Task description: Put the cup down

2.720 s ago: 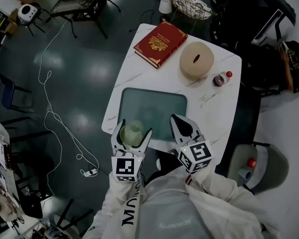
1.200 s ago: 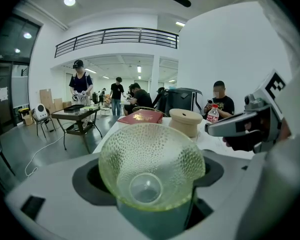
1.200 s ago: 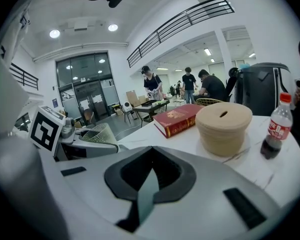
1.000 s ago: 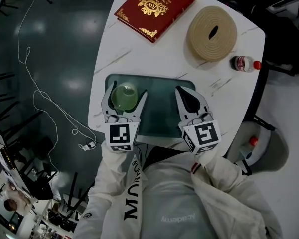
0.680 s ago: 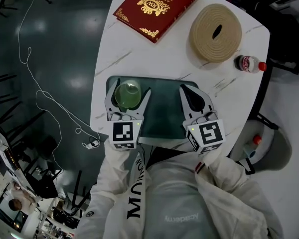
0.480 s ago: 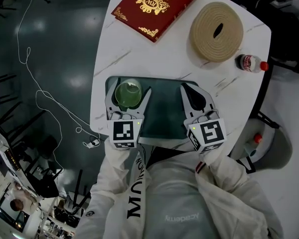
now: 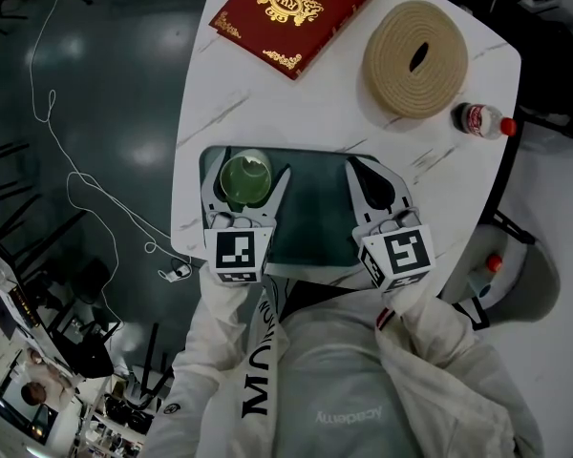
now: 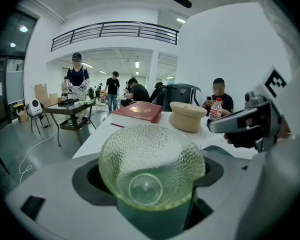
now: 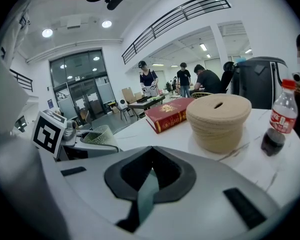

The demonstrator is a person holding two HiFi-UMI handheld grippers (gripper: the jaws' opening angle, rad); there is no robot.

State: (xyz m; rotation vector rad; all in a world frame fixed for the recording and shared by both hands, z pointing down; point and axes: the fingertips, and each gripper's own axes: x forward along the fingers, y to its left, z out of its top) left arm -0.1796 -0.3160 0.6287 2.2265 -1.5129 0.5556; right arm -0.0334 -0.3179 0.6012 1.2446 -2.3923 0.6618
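A green dimpled glass cup (image 7: 245, 178) sits upright between the jaws of my left gripper (image 7: 247, 170), which is shut on it, over the left end of the dark green tray (image 7: 315, 219). Whether its base touches the tray is hidden. In the left gripper view the cup (image 8: 151, 170) fills the jaws of the left gripper (image 8: 150, 156). My right gripper (image 7: 354, 167) is shut and empty over the tray's right part. In the right gripper view, the right gripper (image 9: 150, 151) has its tips together, and the left gripper's cup (image 9: 97, 134) shows to the left.
On the white marble table (image 7: 315, 103) beyond the tray lie a red book (image 7: 291, 8), a round beige box with a slot (image 7: 415, 58) and a small red-capped bottle (image 7: 480, 120). The table's left edge runs close beside the cup. People stand and sit in the background.
Since 2.7 s ago the cup has come from the table's near edge to the tray's left end. Over the last half second both grippers stay almost still.
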